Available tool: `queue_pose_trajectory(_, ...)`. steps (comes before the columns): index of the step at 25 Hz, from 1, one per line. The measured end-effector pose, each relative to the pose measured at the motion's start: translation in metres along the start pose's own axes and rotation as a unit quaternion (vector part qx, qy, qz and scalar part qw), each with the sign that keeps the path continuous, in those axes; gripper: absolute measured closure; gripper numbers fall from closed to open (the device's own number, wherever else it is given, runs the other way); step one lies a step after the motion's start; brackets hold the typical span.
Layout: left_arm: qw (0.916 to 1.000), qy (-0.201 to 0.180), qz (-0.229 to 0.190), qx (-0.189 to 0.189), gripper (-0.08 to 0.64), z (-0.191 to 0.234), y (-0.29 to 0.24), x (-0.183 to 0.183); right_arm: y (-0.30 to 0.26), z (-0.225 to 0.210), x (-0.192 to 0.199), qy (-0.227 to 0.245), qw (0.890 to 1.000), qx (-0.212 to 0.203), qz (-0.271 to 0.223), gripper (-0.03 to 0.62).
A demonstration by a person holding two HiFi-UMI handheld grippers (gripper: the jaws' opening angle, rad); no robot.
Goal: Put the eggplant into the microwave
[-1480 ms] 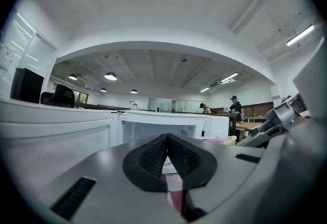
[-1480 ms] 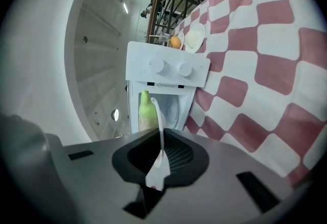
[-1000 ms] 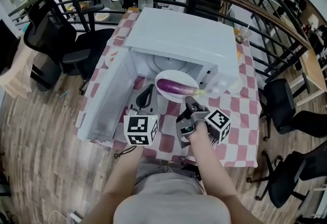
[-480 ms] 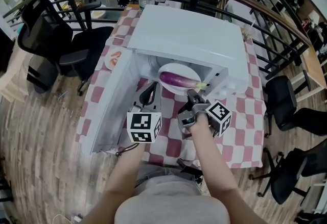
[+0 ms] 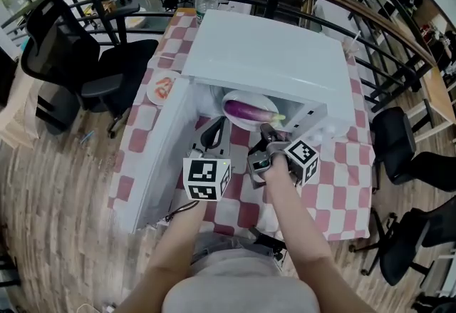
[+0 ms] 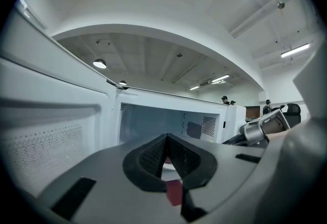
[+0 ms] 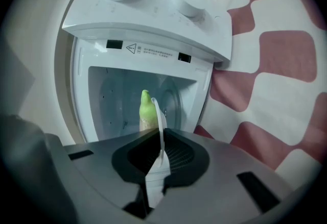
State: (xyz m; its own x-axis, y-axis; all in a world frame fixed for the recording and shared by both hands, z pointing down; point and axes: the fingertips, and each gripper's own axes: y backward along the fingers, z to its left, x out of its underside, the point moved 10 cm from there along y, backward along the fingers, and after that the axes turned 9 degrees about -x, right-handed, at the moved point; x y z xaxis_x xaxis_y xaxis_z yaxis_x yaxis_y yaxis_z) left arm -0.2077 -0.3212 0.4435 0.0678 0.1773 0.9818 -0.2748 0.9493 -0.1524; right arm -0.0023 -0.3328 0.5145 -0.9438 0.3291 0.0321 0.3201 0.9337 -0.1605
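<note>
Our right tongs [image 5: 266,135] pinch only the near rim of the plate [image 5: 246,97]. The eggplant [image 5: 249,113] lies just ahead of them, at the mouth of the microwave [image 5: 271,55]. We judge a slight tilt could roll it off. Our left tongs [image 5: 212,135], alongside, are clenched on nothing.

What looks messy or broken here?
Nothing stands out. The eggplant lies on its plate, which the right tool holds by the rim at the open microwave. Nothing is spilled or damaged.
</note>
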Motion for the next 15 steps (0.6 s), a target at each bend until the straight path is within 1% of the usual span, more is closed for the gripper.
queue_pose_trajectory(9, 0.9999, 0.001, 0.007, 0.012, 0.557, 0.006, -0.011, 0.009, -0.032, -0.010, -0.003, 0.006, 1.000, -0.001, -0.014, 0.552)
queue_pose_trajectory(15, 0.9998, 0.003, 0.012, 0.014, 0.557, 0.008, -0.015, 0.014, -0.049, -0.014, -0.005, 0.012, 1.000, 0.011, -0.017, 0.552)
